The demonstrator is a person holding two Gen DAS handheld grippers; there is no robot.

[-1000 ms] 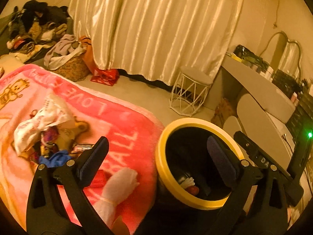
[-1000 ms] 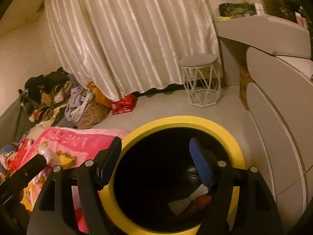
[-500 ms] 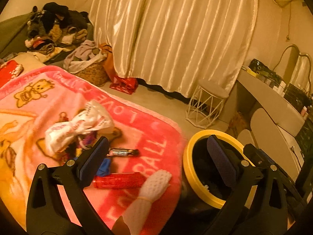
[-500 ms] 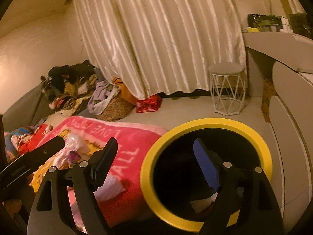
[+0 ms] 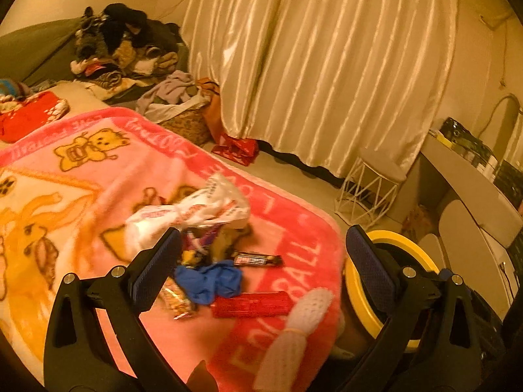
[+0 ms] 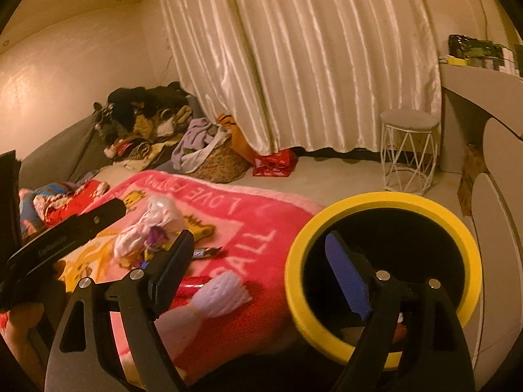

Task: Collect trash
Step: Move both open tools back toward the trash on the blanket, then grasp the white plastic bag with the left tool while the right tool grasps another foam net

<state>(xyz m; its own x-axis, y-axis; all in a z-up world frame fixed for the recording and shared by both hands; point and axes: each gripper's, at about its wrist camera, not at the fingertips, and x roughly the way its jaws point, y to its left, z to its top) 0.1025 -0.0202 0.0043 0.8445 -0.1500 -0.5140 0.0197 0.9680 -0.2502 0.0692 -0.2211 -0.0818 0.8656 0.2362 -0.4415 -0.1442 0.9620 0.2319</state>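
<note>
Trash lies on a pink blanket (image 5: 108, 179): a white plastic bag (image 5: 196, 212), a dark candy wrapper (image 5: 258, 259), a blue crumpled piece (image 5: 209, 281), a red tube (image 5: 251, 303), and a white foam net sleeve (image 5: 294, 326) near the edge. My left gripper (image 5: 261, 271) hangs open above this pile, holding nothing. To its right stands the black bin with a yellow rim (image 5: 421, 254). My right gripper (image 6: 260, 274) hovers between the blanket's edge and the bin rim (image 6: 385, 197); its jaws are opening and empty. The foam sleeve (image 6: 219, 294) lies just beyond its left finger.
A white wire stool (image 6: 408, 150) stands on the floor behind the bin, before a long curtain (image 6: 294, 65). A basket of clothes (image 6: 215, 160) and a red bag (image 6: 274, 163) sit by the curtain. A white dresser (image 6: 490, 91) lines the right side.
Both views have swung left, from over the bin toward the blanket. The bin now sits at the right, and more of the trash pile shows. The right jaws stand slightly wider.
</note>
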